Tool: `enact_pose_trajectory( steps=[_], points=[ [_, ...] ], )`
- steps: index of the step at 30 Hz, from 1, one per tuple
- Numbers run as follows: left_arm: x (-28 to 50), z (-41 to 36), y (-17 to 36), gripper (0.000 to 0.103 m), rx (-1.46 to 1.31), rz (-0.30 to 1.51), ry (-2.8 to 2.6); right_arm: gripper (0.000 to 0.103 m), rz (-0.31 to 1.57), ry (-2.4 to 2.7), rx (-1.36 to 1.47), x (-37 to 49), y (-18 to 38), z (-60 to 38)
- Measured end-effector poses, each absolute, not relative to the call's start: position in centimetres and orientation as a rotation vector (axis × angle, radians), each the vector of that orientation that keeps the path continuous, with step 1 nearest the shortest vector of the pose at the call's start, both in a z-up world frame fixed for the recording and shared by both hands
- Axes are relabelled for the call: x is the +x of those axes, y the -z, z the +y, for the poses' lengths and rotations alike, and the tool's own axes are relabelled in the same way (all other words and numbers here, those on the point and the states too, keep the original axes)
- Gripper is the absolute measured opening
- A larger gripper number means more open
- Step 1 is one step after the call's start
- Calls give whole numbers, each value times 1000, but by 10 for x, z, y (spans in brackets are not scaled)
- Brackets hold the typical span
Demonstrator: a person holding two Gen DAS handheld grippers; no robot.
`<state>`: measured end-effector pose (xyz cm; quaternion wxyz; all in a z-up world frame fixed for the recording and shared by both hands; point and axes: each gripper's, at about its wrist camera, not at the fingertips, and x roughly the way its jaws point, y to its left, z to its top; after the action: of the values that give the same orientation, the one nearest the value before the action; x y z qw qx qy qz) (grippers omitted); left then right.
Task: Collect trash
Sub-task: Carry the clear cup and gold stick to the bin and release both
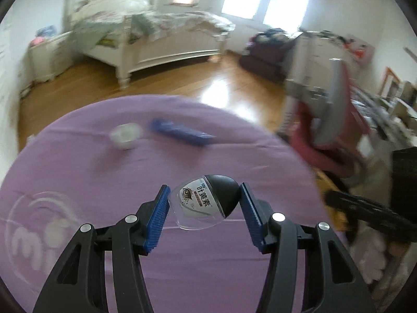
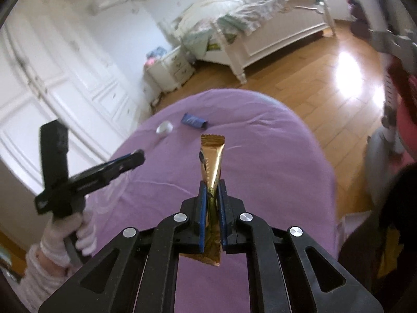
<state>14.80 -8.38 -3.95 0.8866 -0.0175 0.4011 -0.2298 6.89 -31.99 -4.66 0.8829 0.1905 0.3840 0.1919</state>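
In the left wrist view my left gripper point(image 1: 204, 189) is shut on a clear plastic blister pack point(image 1: 200, 203) with a black half and a printed label, held above the purple cloth point(image 1: 234, 156). In the right wrist view my right gripper point(image 2: 211, 184) is shut on a gold sachet point(image 2: 211, 156) that sticks up past the blue pads. A blue wrapper point(image 1: 182, 131) point(image 2: 194, 121) and a small clear cup point(image 1: 126, 135) point(image 2: 164, 127) lie at the cloth's far end. A gloved hand point(image 2: 75, 232) holds the left gripper point(image 2: 138, 156) at the left of the right wrist view.
The purple cloth covers a rounded surface with wood floor point(image 1: 221, 86) beyond its far edge. A white bed point(image 1: 161, 39) and a nightstand point(image 2: 169, 70) stand at the back, white wardrobe doors point(image 2: 52, 78) on the left. A blurred red and grey object point(image 1: 333, 109) is at the right.
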Motion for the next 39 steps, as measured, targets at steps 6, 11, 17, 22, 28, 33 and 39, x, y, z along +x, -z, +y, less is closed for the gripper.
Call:
enact_pose_trajectory(
  steps=[6,11,17,22,28,33,39],
  points=[
    [126,-183,24,53,22,805,682,9,725,-276,502,24,36,-392],
    [111,-262,28,53,52,809,829,9,675,-134,567,-13,36,-461],
    [87,-330,48,53,51,863,953,9,659,0,628,-48,55,-523],
    [73,-385,77,54,67,960,1054,9,666,82,688,-70,81,-560],
    [67,-421,111,53,121,1034,1068,10,685,149,719,-77,108,-574],
    [73,-428,130,54,127,1092,1042,10,696,174,729,-79,118,-582],
    [77,-439,137,55,146,1130,1015,10,709,181,734,-76,121,-581]
  ],
)
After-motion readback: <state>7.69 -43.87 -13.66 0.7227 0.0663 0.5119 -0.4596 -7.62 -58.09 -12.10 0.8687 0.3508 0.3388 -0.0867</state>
